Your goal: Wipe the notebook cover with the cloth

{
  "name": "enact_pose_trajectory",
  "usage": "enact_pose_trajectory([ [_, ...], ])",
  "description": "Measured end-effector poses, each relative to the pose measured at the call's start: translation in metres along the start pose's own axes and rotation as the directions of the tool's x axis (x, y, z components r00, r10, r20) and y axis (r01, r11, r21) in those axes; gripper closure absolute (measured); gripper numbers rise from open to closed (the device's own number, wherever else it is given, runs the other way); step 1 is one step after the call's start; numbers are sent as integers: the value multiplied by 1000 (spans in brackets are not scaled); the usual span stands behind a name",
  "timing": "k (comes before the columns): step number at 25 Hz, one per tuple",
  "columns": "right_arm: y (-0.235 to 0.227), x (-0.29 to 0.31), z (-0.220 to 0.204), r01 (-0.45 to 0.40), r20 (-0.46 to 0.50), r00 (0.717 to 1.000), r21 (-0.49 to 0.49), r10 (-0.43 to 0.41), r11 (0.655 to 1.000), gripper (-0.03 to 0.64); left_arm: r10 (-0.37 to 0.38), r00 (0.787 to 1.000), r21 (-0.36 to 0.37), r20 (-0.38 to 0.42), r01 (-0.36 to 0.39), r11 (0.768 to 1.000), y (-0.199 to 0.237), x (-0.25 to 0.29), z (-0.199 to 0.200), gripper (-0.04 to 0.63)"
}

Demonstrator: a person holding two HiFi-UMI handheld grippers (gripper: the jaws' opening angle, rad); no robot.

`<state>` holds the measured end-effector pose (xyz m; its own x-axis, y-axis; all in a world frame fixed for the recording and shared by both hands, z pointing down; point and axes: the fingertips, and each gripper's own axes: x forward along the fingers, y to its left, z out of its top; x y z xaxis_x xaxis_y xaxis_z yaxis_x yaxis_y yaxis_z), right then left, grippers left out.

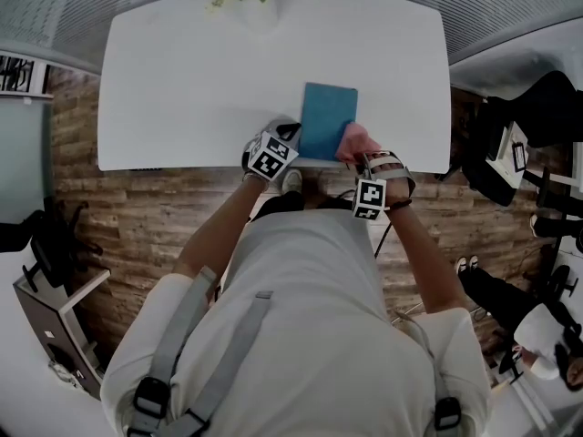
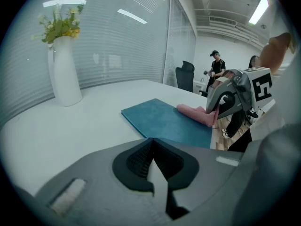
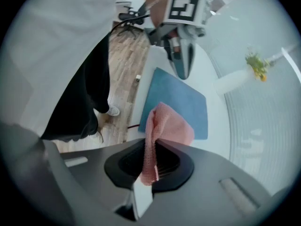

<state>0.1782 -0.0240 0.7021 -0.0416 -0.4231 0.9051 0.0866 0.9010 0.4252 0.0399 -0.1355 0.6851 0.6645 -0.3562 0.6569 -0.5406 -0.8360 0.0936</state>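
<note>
A teal notebook [image 1: 329,119] is being kept flat on a white table [image 1: 182,80], close to the table's near edge, with its cover facing up. A pink cloth [image 1: 353,141] is being clamped in the right gripper [image 1: 362,157], whose jaws are closed on a fold of the fabric; in the right gripper view the cloth [image 3: 164,126] is being pinched upright between the dark pads, its loose part spilling forward above the notebook [image 3: 181,102]. In the left gripper view the cloth [image 2: 197,114] is being laid on the notebook's [image 2: 164,121] near right corner by the right gripper [image 2: 214,114].

The left gripper [image 1: 290,137] is being held at the notebook's near left corner, its jaws brought together with nothing between them, as the left gripper's [image 2: 153,159] own view shows. From the right gripper [image 3: 150,166] the left gripper [image 3: 182,72] is being seen tip-down over that corner; whether it is touching the cover cannot be told.

A white vase [image 2: 63,74] of yellow and green flowers is being displayed at the table's far edge, well apart from the notebook. A wood-plank floor [image 1: 137,217] is being shown beneath the table edge, and a person in dark clothes [image 2: 216,65] is being glimpsed near an office chair [image 2: 186,76] far beyond it.
</note>
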Motion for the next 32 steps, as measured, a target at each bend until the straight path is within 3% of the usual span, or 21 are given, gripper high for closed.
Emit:
enact_pose_trajectory([
  [2,-15,-11,1,1,52,999,179,-10,984,591,30,998,-32,48,-29,999,4,-12,10,592],
  [4,-40,-30,1,18,107,992,362,-61,932,590,51,993,-50,103,-46,998,5,-28,31,592],
  [6,-66,-53,0,32,151,980,528,-131,849,589,65,984,-59,167,-55,997,3,-46,56,592],
  [8,-92,-80,0,30,194,958,670,-213,742,589,74,970,-70,231,-59,996,0,-66,80,592],
  [11,-129,-125,3,4,251,903,808,-350,589,589,90,941,-99,327,-61,993,-7,-100,119,592],
  [15,-167,-180,9,-38,304,813,879,-497,475,589,122,896,-93,428,-90,992,-13,-142,164,594],
  [20,-194,-230,15,-69,335,727,904,-599,422,589,140,851,-75,507,-118,990,-22,-182,201,594],
  [24,-209,-270,21,-94,351,669,915,-655,393,589,164,801,-83,575,-142,986,-29,-218,231,594],
  [28,-222,-308,35,-107,387,607,905,-694,412,591,172,747,-91,642,-148,985,-38,-254,262,594],
  [32,-231,-329,47,-101,409,581,894,-704,437,590,162,735,-65,659,-159,985,-45,-273,278,594],
])
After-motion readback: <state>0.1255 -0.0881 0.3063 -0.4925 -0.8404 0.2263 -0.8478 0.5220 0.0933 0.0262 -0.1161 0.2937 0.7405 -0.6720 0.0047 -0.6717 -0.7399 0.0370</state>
